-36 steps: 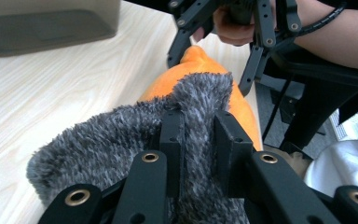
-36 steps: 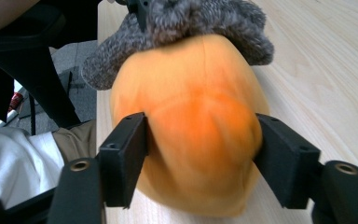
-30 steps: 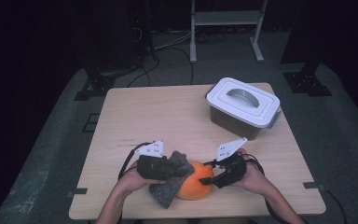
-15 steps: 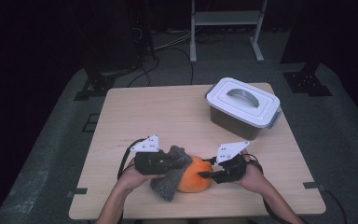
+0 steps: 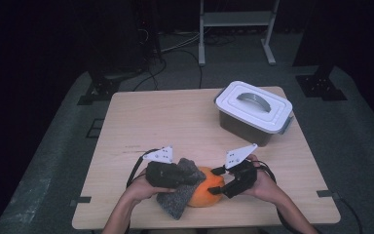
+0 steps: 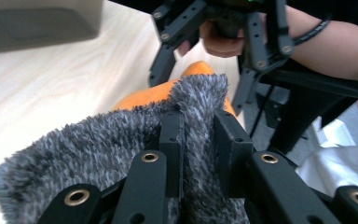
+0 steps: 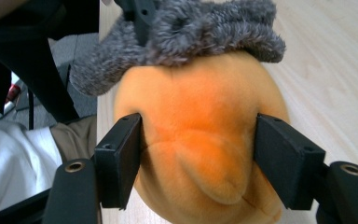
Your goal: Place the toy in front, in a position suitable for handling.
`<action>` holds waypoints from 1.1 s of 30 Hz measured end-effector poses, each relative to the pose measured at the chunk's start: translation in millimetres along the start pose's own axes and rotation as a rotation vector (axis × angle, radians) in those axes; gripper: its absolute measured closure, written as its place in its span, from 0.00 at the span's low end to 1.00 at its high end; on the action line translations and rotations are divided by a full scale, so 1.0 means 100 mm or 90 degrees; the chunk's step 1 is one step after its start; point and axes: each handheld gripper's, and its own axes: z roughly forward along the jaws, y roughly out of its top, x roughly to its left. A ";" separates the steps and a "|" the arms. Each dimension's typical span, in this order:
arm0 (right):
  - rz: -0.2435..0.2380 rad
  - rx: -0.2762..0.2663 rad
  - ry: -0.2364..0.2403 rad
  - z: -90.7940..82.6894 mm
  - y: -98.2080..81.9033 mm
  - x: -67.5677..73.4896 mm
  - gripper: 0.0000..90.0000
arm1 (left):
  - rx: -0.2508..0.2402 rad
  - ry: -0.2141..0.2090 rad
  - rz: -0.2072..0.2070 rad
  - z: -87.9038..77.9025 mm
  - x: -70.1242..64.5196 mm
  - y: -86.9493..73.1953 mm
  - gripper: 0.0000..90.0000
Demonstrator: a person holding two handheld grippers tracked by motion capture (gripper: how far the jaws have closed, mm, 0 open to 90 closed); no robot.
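Cloth may be slipping off the toy

I am pinching the cloth with the left gripper; the right gripper, having just been opening, is bracketing the toy, maybe loosely

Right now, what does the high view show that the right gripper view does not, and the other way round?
The high view adds the whole table and the closed box at its far right. The right gripper view adds a close look at the right gripper: its pads touch both sides of the toy, and its jaws have just been opening with the toy between them. Both show the orange toy with the grey cloth draped over it, and the left gripper pinching that cloth.
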 end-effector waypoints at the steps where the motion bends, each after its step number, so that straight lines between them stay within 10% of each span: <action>1: -0.008 0.001 -0.002 0.00 0.00 0.01 0.42 | -0.001 -0.002 -0.002 0.00 0.00 0.00 0.83; 13: -0.073 0.002 -0.015 -0.01 0.02 0.10 0.57 | -0.005 0.037 0.024 -0.06 -0.02 0.06 0.83; 33: -0.052 0.001 -0.014 -0.17 -0.13 -0.07 0.57 | -0.008 0.057 -0.052 -0.25 0.23 -0.23 0.82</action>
